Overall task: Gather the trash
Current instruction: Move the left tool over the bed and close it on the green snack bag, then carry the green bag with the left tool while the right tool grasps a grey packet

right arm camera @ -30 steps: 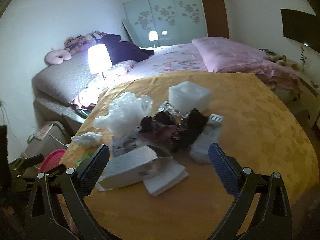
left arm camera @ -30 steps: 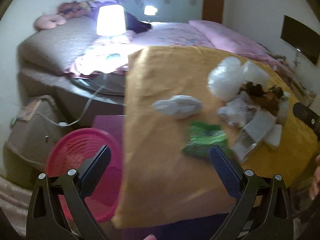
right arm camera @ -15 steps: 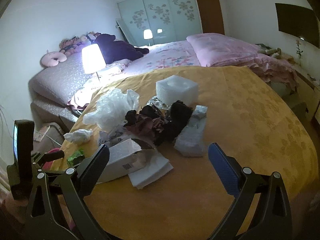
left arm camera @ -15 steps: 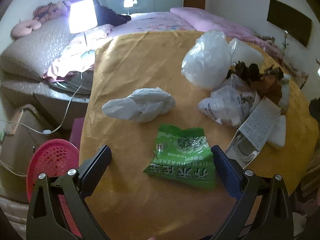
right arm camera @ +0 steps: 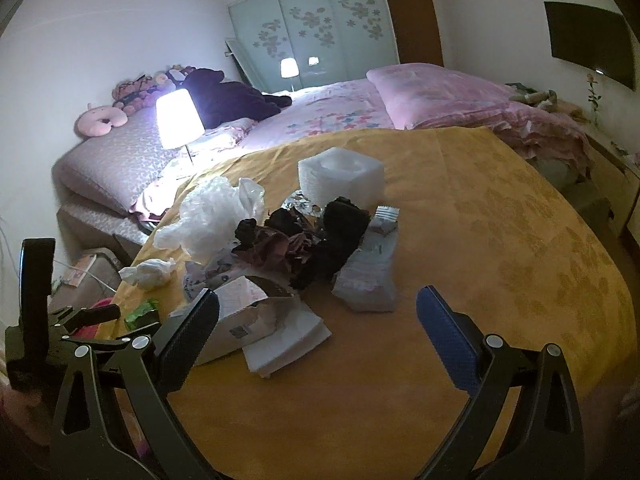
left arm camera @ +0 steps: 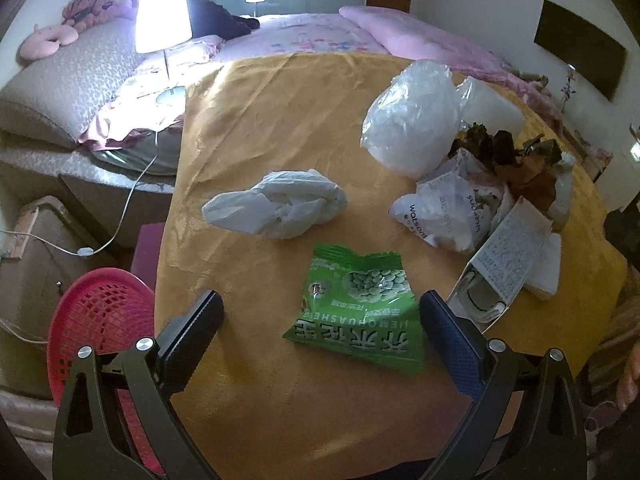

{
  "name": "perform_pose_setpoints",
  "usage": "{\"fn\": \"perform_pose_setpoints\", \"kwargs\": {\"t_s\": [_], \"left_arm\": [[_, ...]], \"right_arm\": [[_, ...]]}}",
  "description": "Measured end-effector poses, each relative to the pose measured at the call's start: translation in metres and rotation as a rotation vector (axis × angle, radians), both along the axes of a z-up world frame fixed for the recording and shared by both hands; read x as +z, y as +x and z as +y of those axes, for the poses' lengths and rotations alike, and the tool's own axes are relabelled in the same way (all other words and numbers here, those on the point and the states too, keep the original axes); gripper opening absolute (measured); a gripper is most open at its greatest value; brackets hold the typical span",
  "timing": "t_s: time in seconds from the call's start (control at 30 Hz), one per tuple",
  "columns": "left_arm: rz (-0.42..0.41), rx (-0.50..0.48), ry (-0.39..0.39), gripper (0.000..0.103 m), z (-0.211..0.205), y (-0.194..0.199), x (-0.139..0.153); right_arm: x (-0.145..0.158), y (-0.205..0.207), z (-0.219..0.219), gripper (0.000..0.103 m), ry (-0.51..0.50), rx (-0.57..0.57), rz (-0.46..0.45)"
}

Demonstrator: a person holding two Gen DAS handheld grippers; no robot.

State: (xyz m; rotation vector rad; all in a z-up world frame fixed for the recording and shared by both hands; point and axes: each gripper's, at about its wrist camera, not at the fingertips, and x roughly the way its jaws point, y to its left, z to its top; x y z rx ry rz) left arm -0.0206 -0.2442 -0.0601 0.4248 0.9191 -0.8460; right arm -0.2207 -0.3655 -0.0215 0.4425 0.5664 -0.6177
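Observation:
A green snack wrapper (left arm camera: 360, 304) lies flat on the yellow tablecloth (left arm camera: 260, 128), just ahead of my open left gripper (left arm camera: 320, 318) and nearer its right finger. Beyond it rests a crumpled white plastic bag (left arm camera: 280, 208). To the right is a heap: a clear bag (left arm camera: 412, 116), a printed white bag (left arm camera: 448, 216), dried leaves (left arm camera: 516, 160) and an open carton (left arm camera: 508, 256). My right gripper (right arm camera: 318, 320) is open above the cloth, with the carton (right arm camera: 240, 316), a paper pad (right arm camera: 286, 344) and a white packet (right arm camera: 368, 272) ahead of it. The green wrapper (right arm camera: 142, 314) shows small at the left.
A red mesh basket (left arm camera: 100, 336) stands on the floor below the table's left edge, beside a cardboard box (left arm camera: 36, 248). A lit lamp (left arm camera: 162, 20) and bed (right arm camera: 340, 108) lie behind. A foam block (right arm camera: 340, 176) sits behind the heap. The left tool (right arm camera: 40, 320) shows at the right view's left edge.
My left gripper has swung from the table's edge by the basket in over the cloth, and the green wrapper now lies close between its fingers. The right gripper has risen and drifted slightly.

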Motion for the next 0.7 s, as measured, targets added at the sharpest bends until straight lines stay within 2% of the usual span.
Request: {"fn": "perform_pose_setpoints", "kwargs": {"t_s": [0.07,0.1,0.23,0.43,0.7], "left_arm": [[0.002,-0.008,0.0,0.093,0.001,0.0,0.0],[-0.002,-0.006,0.001,0.089,0.001,0.0,0.001],[-0.018,-0.018,-0.013,0.052,0.002,-0.003,0.006],[-0.02,-0.05,-0.036,0.051,0.001,-0.007,0.005],[-0.012,-0.028,-0.078,0.05,0.011,-0.003,0.019]], "right_arm": [[-0.001,0.0,-0.001,0.096,0.001,-0.002,0.001],[-0.001,0.0,-0.002,0.096,0.0,-0.004,0.001],[-0.003,0.0,-0.003,0.096,0.001,-0.008,0.003],[-0.004,0.001,-0.005,0.096,0.003,-0.007,0.002],[0.005,0.02,-0.008,0.096,-0.034,0.034,0.002]]}}
